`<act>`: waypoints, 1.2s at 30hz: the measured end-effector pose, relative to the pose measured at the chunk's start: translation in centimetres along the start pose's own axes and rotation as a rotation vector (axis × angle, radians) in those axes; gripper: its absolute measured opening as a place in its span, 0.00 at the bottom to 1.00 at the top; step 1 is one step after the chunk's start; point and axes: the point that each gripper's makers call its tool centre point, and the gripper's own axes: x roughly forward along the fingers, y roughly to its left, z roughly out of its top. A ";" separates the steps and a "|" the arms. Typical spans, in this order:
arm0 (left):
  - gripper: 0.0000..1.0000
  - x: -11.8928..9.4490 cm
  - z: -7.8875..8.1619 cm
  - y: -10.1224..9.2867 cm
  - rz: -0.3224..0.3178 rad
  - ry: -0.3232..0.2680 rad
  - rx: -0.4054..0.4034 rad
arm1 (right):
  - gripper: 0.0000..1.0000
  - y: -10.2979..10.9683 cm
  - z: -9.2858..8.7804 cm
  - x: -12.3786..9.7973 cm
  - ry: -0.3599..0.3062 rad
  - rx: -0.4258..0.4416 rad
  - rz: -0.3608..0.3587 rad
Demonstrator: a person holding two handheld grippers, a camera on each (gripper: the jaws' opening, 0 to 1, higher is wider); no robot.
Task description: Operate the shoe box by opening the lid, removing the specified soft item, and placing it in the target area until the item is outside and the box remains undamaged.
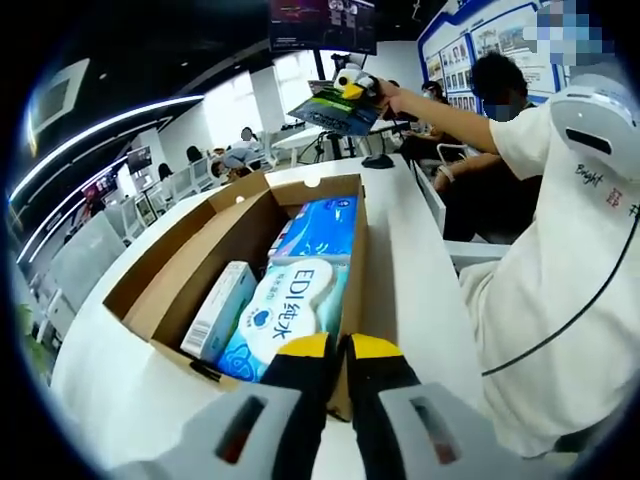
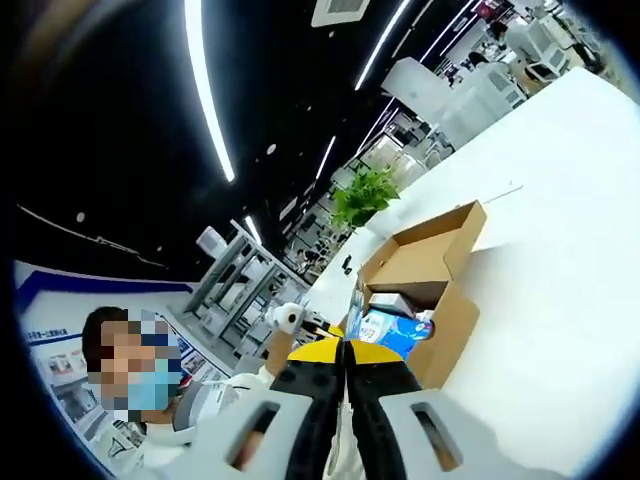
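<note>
Was mid-removal: blue pack (image 1: 335, 112) clamped in right gripper (image 2: 345, 350), high above far end of open box (image 1: 160, 290). Left gripper (image 1: 348, 345) pressed together at box's near wall. Next likely called for carrying clear of box, then gentle release.

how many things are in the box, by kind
blue soft packs: 2 — pack with white label, pack behind
small carton: 1
total: 3, as far as the left gripper view shows inside the box

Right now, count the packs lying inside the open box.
3: a blue pack at the far end, a blue-and-white pack nearest the left gripper, a small white carton along the left wall. Others may hide underneath.
</note>
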 end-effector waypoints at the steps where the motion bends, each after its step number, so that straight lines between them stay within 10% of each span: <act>1: 0.05 0.0 0.0 0.0 -0.001 -0.001 -0.001 | 0.00 -0.1 0.0 -0.1 0.004 -0.011 -0.016; 36: 0.05 -0.1 0.0 0.0 0.004 -0.002 -0.004 | 0.00 -7.3 -2.1 0.5 0.150 -0.016 -0.269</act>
